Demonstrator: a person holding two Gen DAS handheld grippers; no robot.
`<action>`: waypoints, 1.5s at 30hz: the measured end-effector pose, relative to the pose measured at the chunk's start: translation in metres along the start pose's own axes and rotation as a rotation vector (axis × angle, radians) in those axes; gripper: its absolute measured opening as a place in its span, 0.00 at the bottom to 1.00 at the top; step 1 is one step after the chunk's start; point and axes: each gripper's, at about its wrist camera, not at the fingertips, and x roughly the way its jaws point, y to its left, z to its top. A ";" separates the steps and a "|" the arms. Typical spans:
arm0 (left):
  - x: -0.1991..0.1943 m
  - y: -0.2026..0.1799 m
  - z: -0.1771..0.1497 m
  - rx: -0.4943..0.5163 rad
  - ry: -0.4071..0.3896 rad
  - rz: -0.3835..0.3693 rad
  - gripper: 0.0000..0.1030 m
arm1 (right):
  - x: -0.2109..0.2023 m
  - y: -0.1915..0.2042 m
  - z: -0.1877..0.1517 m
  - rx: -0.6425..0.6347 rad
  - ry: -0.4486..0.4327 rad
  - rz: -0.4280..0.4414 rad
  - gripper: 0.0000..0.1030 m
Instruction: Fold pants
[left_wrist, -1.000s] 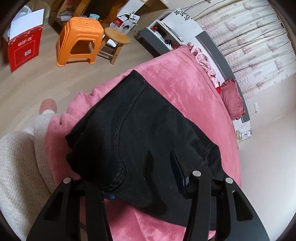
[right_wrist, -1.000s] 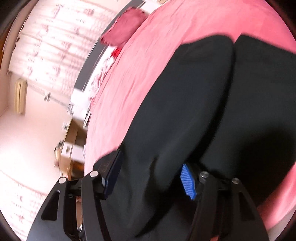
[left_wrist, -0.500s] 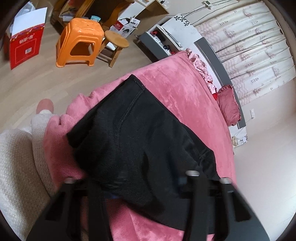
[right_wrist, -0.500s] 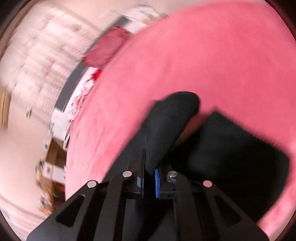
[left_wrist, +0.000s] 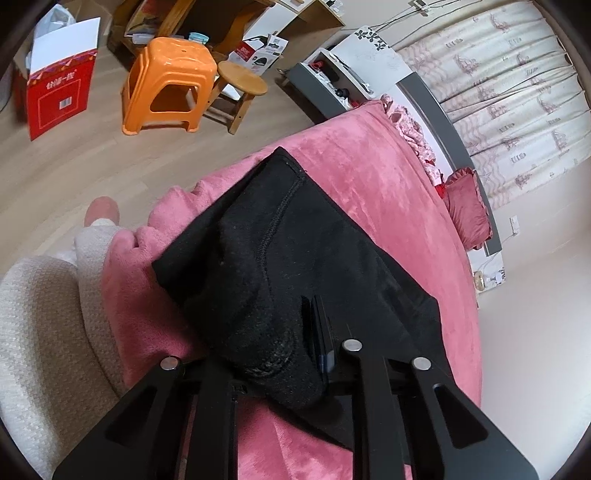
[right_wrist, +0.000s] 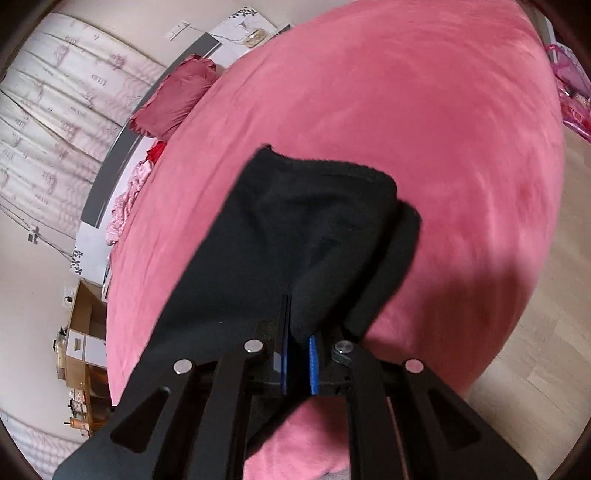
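Pants: we're seeing the black pants (left_wrist: 295, 266) lying mid-frame on the pink bed (left_wrist: 388, 192).
Left gripper (left_wrist: 273, 354): we're clamping a thick bunch of cloth, low centre.
Right gripper (right_wrist: 297, 354): we're pinching a fold of the pants (right_wrist: 295, 229), blue pads (right_wrist: 314, 363) nearly together.
Stool (left_wrist: 170, 83): standing upper left.

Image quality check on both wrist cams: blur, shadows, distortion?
Left wrist view: sharp, strong fisheye bending, soft even light on the black pants. Right wrist view: slight motion smear on the pink blanket, dark shadow patch at lower right, curtains washed out.
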 end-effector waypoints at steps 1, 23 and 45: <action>0.000 0.001 0.000 -0.004 0.002 0.006 0.10 | -0.007 -0.005 0.001 -0.007 -0.005 -0.003 0.07; -0.018 -0.140 -0.030 0.541 -0.211 0.013 0.71 | 0.021 0.175 -0.064 -0.591 -0.056 -0.093 0.54; 0.221 -0.231 -0.073 0.900 0.117 0.104 0.82 | 0.066 0.139 -0.062 -0.506 -0.140 -0.272 0.49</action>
